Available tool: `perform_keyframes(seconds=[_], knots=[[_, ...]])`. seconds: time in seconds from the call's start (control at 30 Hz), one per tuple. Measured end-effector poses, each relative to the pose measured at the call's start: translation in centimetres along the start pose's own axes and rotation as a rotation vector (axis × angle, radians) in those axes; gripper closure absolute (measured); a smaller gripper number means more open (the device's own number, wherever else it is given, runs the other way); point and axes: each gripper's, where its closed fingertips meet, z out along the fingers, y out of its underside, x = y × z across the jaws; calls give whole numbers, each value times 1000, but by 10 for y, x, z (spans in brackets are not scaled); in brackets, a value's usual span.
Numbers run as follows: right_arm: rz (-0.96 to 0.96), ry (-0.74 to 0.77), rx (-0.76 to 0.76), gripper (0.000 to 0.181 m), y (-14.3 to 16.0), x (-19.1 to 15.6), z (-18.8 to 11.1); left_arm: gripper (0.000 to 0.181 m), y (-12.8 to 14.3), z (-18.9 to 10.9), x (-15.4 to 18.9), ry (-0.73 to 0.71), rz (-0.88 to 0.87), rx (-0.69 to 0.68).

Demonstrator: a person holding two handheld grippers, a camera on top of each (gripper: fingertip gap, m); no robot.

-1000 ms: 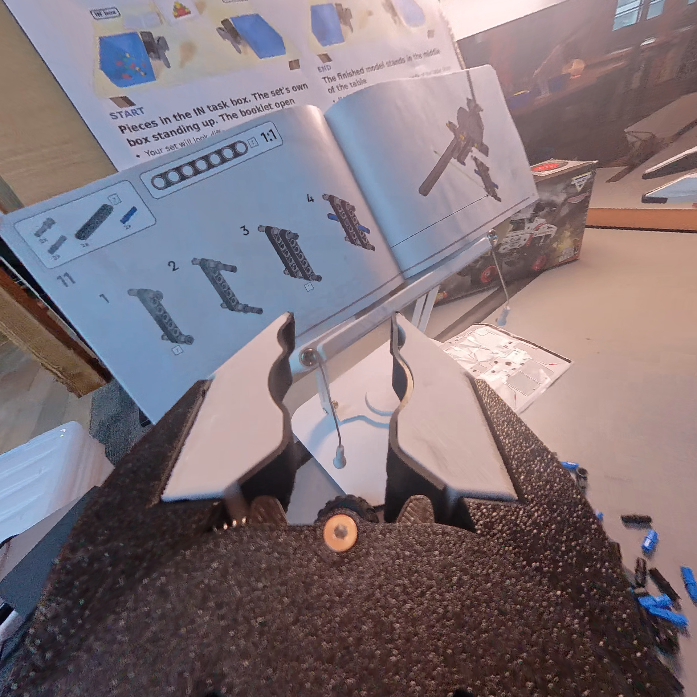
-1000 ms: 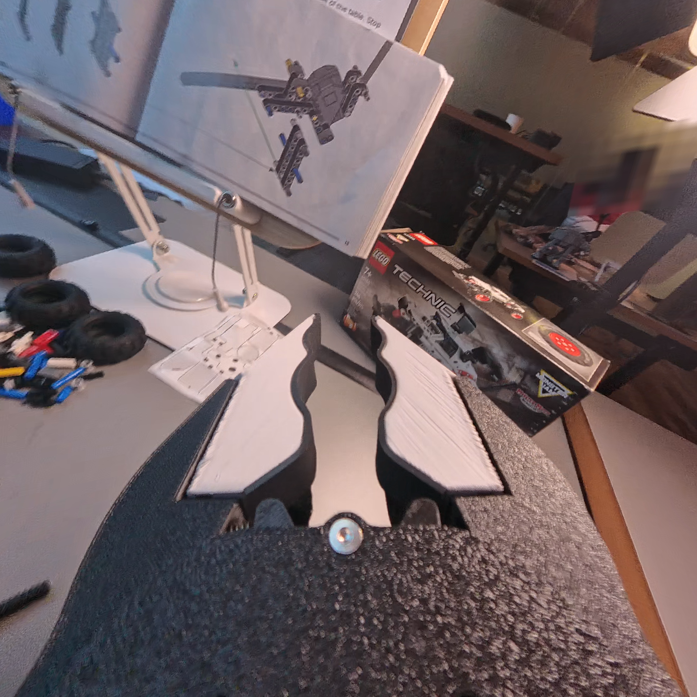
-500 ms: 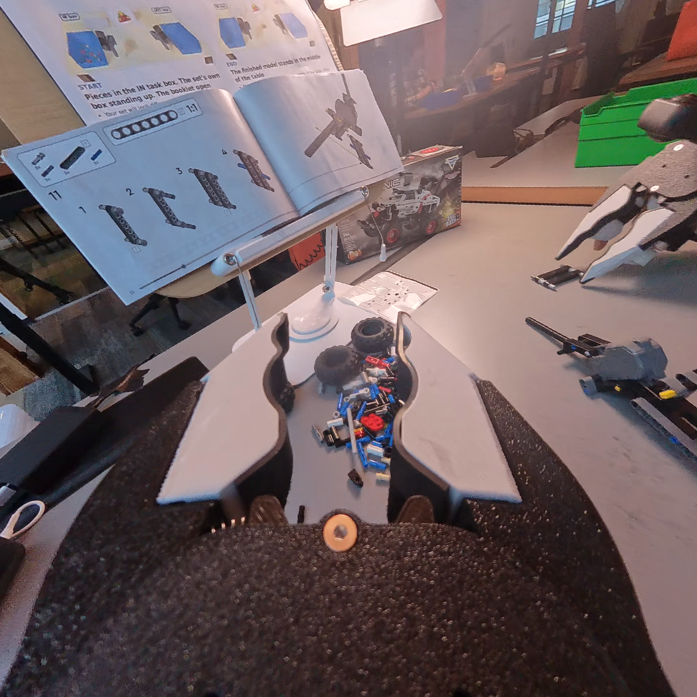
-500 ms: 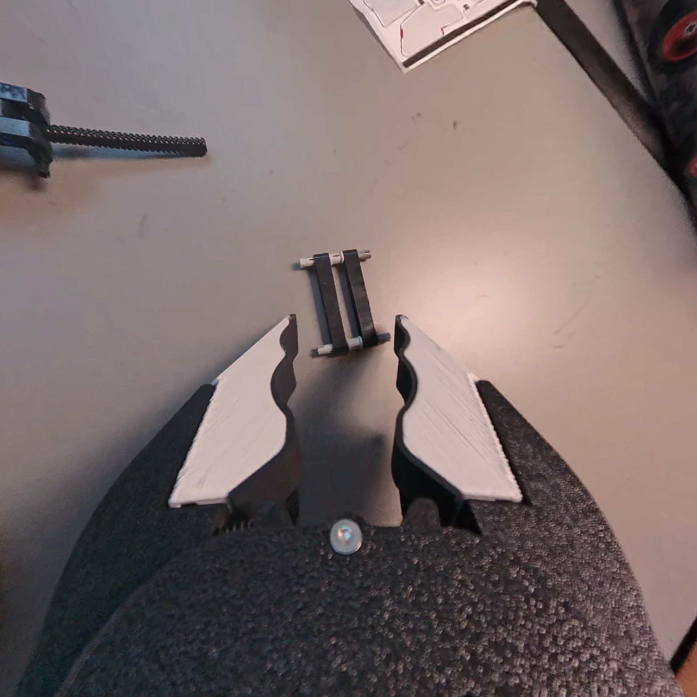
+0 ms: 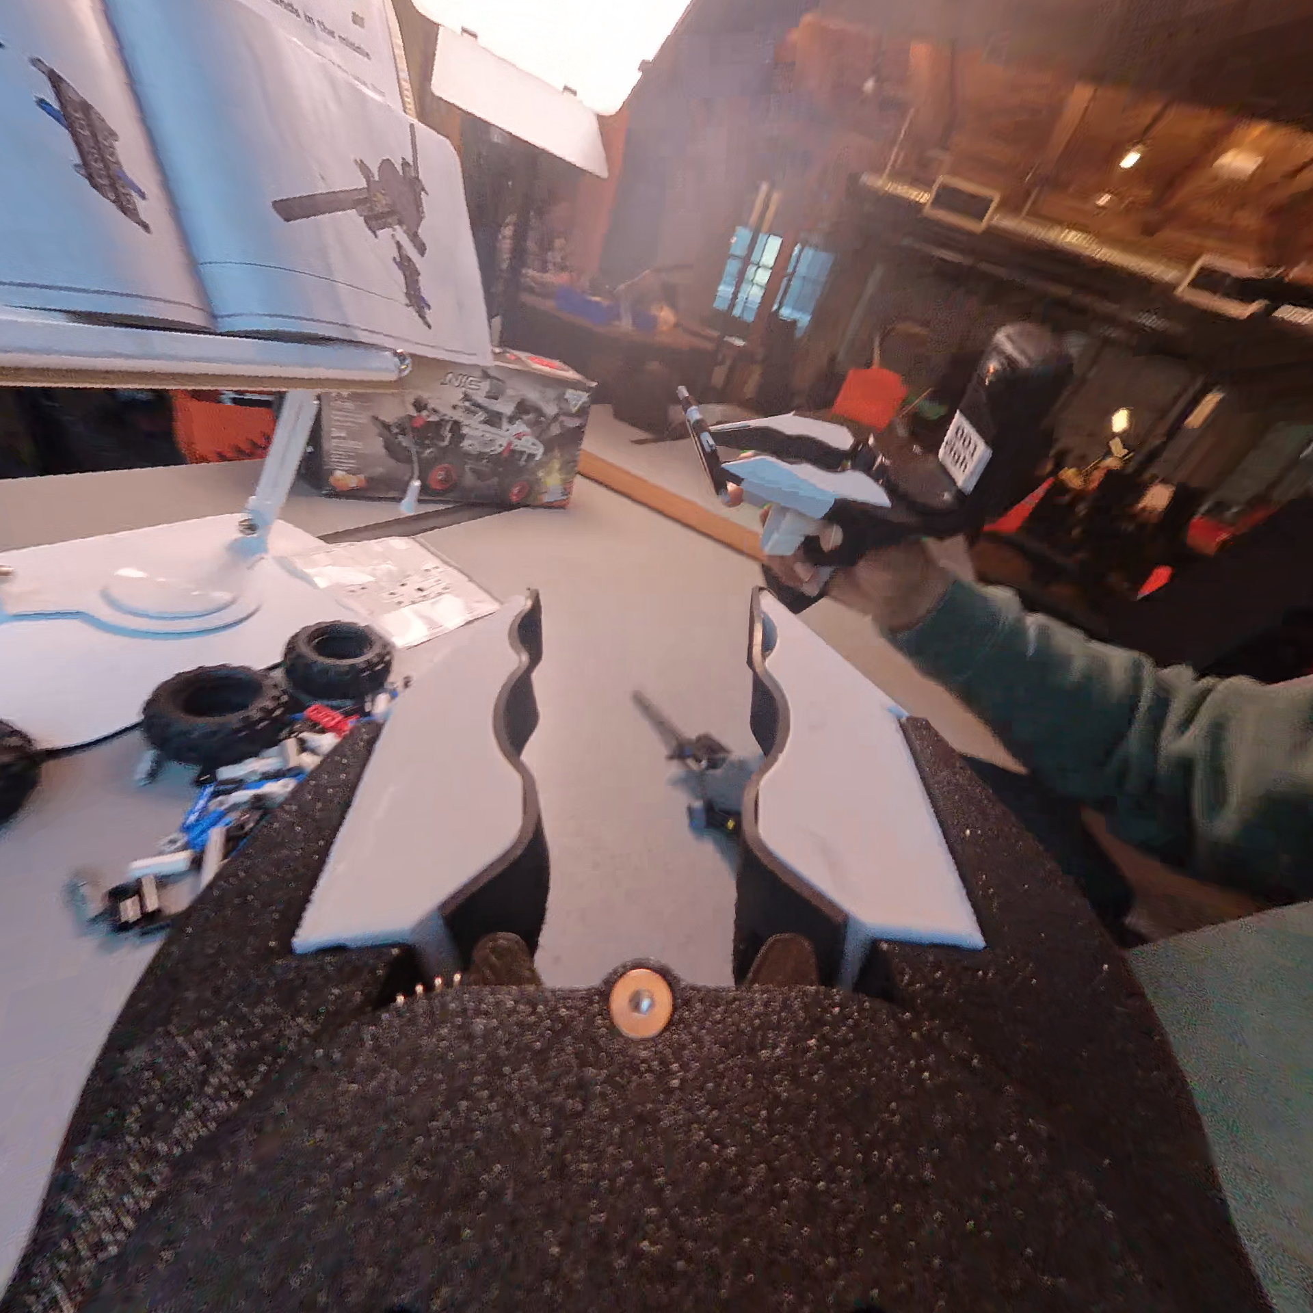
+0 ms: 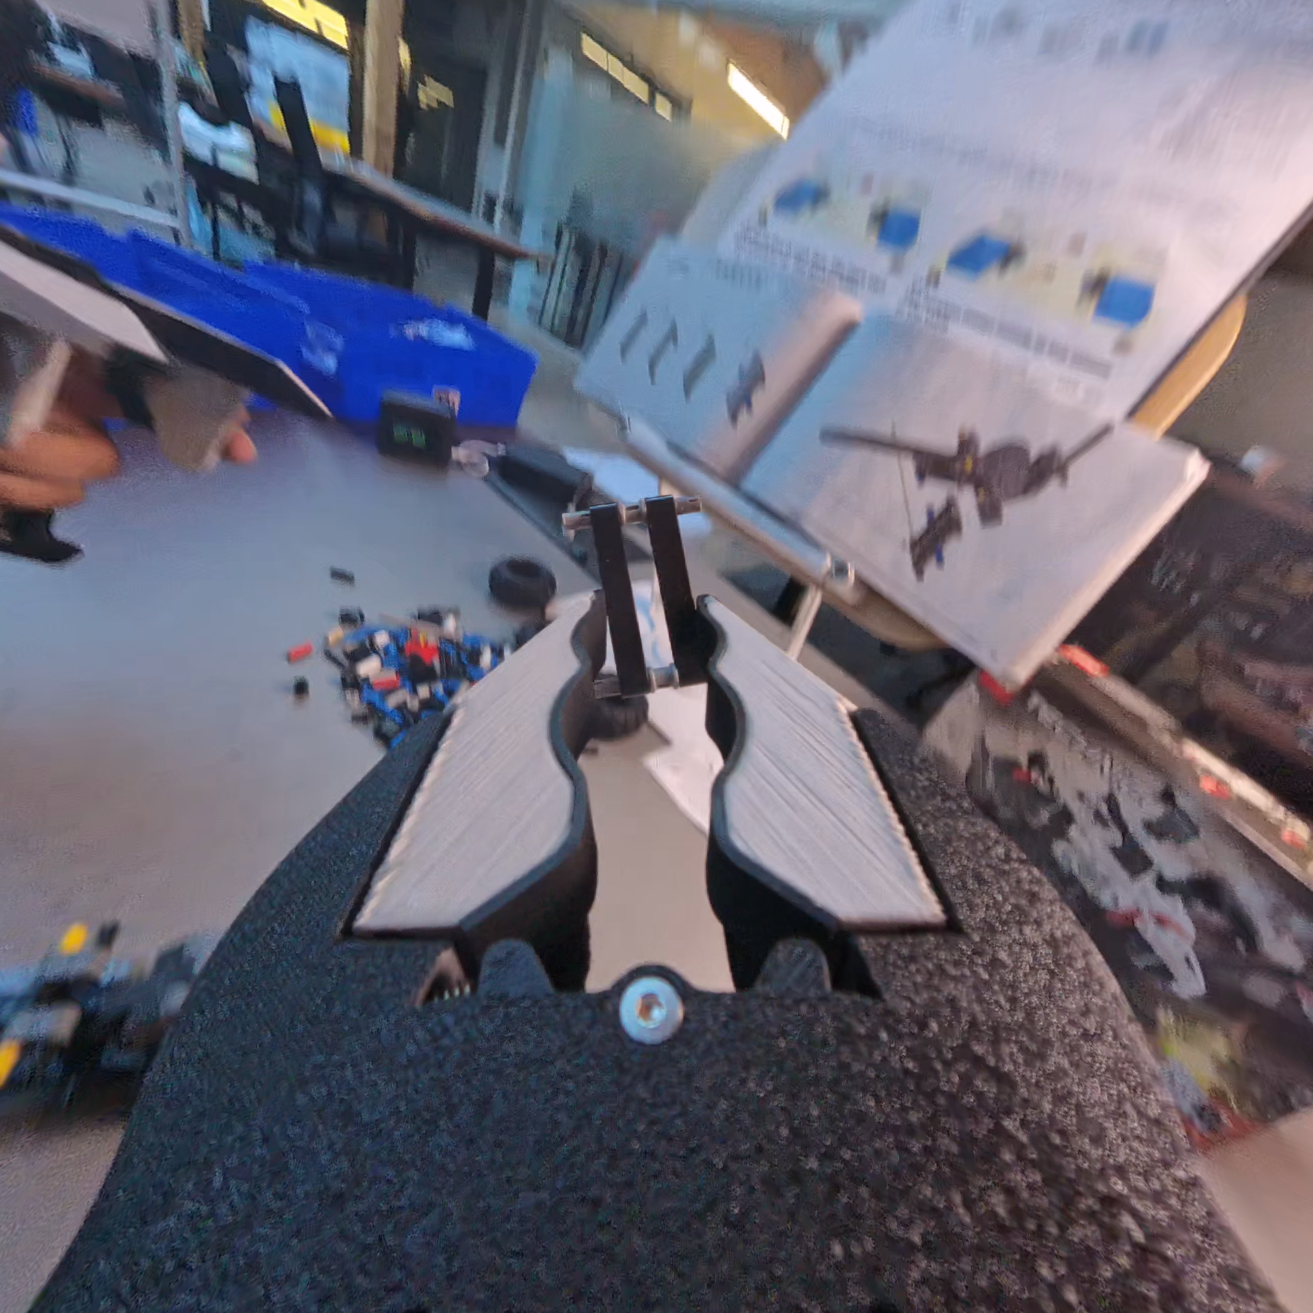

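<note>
Tyres, loose brick pile left; right tool pinching black beam pair; left tool spread, empty.

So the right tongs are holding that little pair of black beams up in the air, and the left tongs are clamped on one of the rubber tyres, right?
Not quite. The left tongs are open and hold nothing; the left wrist view shows the rubber tyres lying on the table off to their side. The right tongs do hold the pair of black beams up in the air.

Printed lettering shows on the box and on the poster behind the booklet; a patterned tag sits on the far gripper.
</note>
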Motion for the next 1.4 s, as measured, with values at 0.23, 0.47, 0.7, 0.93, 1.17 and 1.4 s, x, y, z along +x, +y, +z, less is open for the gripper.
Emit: perform_keyframes(seconds=[0.23,0.47,0.7,0.93,1.17,1.4], knots=[[-65,93,256,157,-56,-78,40,126,-20,28,24,168,-95,145],[-258,64,184,158,-30,-135,49,171,9,21,19,138,-58,97],[-91,-236,159,164,-24,-143,37,175,27,15,16,204,226,-83],[34,-493,132,166,-27,-152,14,175,52,8,45,324,443,-228],[62,-570,140,174,-27,-161,8,175,62,9,54,365,461,-256],[78,-622,182,178,-33,-167,1,165,53,6,62,377,500,-200]])
